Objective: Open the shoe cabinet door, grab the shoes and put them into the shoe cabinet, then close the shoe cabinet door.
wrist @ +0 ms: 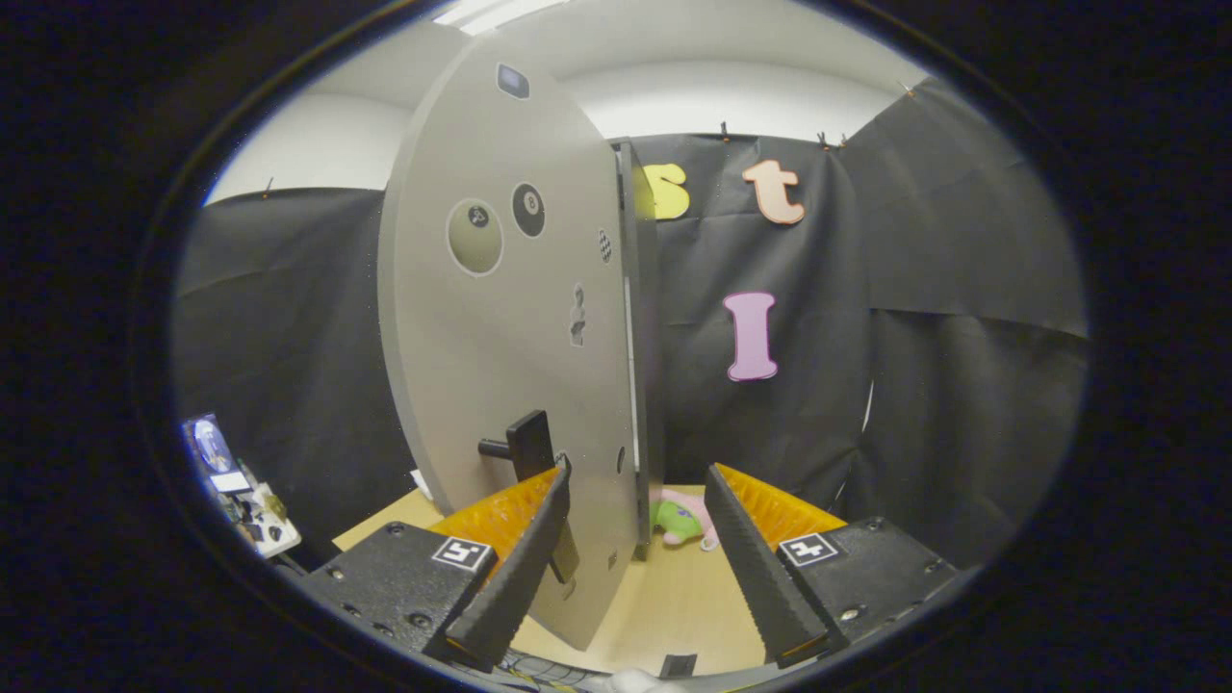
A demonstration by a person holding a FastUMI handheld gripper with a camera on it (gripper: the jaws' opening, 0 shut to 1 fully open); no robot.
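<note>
The grey shoe cabinet door stands swung open and I see it at a steep angle, with stickers on its face. Its black handle sticks out right at my left fingertip. The door's free edge runs down between my two fingers. My gripper is open, with nothing pressed between the fingers. Behind the door edge a dark strip of the cabinet body shows. A pink and green shoe-like thing lies on the table just beyond the fingers, partly hidden by the door.
The light wooden tabletop stretches under the fingers. Black cloth walls close off the back and right. A small cluttered white stand with a screen sits low at the left, off the table.
</note>
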